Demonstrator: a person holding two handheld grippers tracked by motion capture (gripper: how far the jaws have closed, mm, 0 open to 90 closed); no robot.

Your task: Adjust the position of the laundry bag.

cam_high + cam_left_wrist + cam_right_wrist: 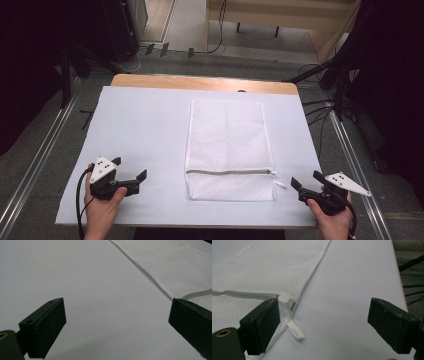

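Mesh laundry bag (227, 145) flat at mid-table, zipper (230, 171) closed, one hand-held gripper to either side.

Left gripper (131, 176) near the front left of the white table cover (140, 125), jaws wide apart and empty, well clear of the bag's left edge. Right gripper (302, 181) at front right, jaws likewise apart and empty, close beside the zipper end, white pull tab (295, 331) just off its left jaw. Probable step: opening the zipper. Best approached low, pinching the pull tab alone, not the mesh; far gripper pinning the bag's seam to stop the fabric sliding with the pull.
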